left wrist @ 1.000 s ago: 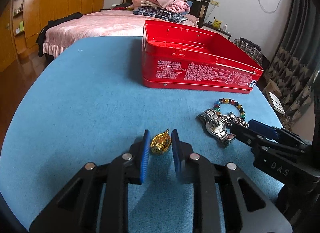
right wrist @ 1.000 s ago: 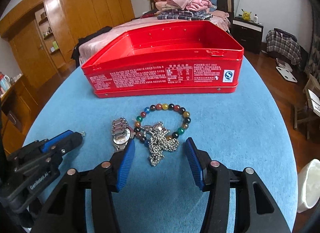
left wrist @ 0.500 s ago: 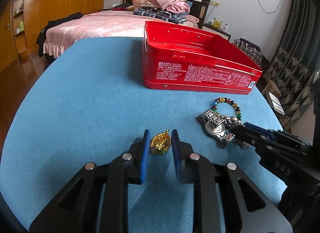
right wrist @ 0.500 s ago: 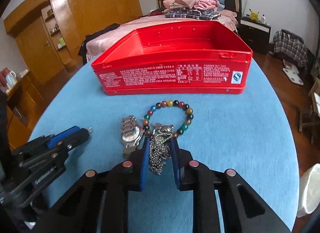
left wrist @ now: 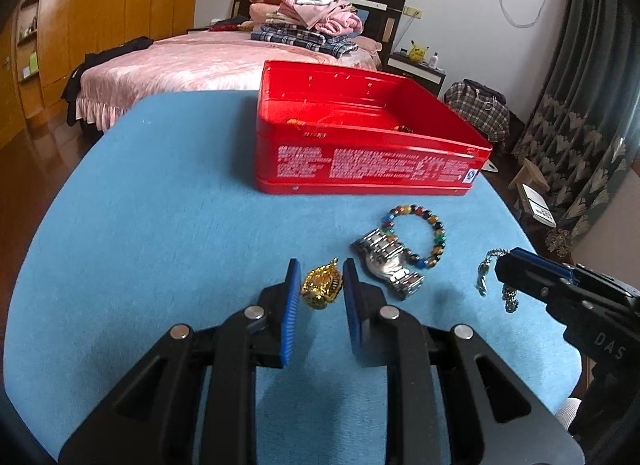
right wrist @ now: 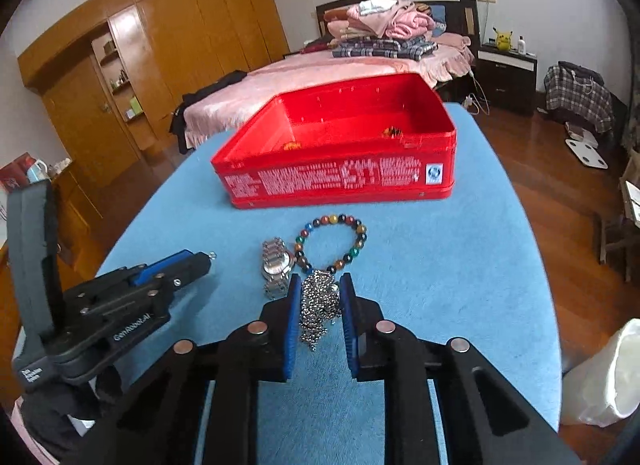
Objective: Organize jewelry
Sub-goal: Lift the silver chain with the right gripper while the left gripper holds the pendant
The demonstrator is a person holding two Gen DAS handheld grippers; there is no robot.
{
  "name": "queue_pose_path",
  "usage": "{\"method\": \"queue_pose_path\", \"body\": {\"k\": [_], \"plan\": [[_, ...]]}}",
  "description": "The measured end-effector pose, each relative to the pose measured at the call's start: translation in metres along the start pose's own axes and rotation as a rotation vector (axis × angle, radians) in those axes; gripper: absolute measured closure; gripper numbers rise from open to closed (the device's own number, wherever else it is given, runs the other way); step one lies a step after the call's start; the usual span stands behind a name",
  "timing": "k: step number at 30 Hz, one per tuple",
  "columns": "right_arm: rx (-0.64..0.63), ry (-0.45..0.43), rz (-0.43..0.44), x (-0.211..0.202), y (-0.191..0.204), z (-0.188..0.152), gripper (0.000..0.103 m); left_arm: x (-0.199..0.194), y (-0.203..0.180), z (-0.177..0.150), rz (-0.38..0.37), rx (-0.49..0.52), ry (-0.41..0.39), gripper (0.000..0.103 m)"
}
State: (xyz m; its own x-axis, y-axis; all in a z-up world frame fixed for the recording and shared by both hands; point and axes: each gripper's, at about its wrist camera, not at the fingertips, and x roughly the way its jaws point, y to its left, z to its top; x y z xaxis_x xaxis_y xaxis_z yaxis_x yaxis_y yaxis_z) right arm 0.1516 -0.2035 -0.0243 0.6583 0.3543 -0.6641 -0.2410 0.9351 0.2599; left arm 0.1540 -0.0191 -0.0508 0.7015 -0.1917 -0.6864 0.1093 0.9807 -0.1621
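Right gripper [right wrist: 320,307] fingers pinch bunched silver chain [right wrist: 319,305]; left gripper [left wrist: 318,289] fingers pinch gold pendant [left wrist: 321,289], seen only in left view.

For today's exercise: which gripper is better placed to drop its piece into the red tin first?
Probably right: the right gripper holds the silver chain lifted, facing the red tin; the left gripper's gold pendant looks lower.

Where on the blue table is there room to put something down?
The blue tablecloth lies bare to the left of the red tin and of the gold pendant. In the right wrist view it is also bare to the right of the bead bracelet. It is crowded where the bracelet, the silver watch and both grippers meet.
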Motion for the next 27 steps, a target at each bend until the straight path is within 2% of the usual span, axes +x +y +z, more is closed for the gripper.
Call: {"method": "queue_pose_path", "body": {"k": [7,8,10,14,19,21,26,27], "plan": [[-0.01,-0.037,-0.003,-0.012,0.0,0.013,0.086,-0.01,-0.008,0.01,-0.005,0.013,-0.028,0.083],[-0.01,-0.043,-0.003,-0.013,0.001,0.016,0.094,-0.01,-0.008,0.012,-0.004,0.013,-0.031,0.083],[-0.01,-0.045,0.002,-0.014,0.001,0.018,0.096,-0.011,-0.01,0.016,-0.003,0.014,-0.034,0.083],[-0.015,-0.055,-0.007,-0.014,0.0,0.023,0.096,-0.013,-0.013,0.024,0.002,0.021,-0.044,0.083],[0.0,-0.011,-0.012,-0.001,-0.006,0.014,0.096,-0.01,-0.013,0.023,0.006,0.021,-0.033,0.083],[0.003,0.018,-0.018,0.005,-0.009,0.007,0.09,-0.006,-0.01,0.019,0.007,0.014,-0.019,0.083],[-0.001,0.08,-0.039,0.021,-0.009,-0.011,0.062,0.002,-0.007,0.009,0.009,0.01,0.007,0.083],[-0.011,0.092,-0.047,0.025,-0.008,-0.014,0.06,0.003,-0.007,0.008,0.009,0.012,0.01,0.083]]}}
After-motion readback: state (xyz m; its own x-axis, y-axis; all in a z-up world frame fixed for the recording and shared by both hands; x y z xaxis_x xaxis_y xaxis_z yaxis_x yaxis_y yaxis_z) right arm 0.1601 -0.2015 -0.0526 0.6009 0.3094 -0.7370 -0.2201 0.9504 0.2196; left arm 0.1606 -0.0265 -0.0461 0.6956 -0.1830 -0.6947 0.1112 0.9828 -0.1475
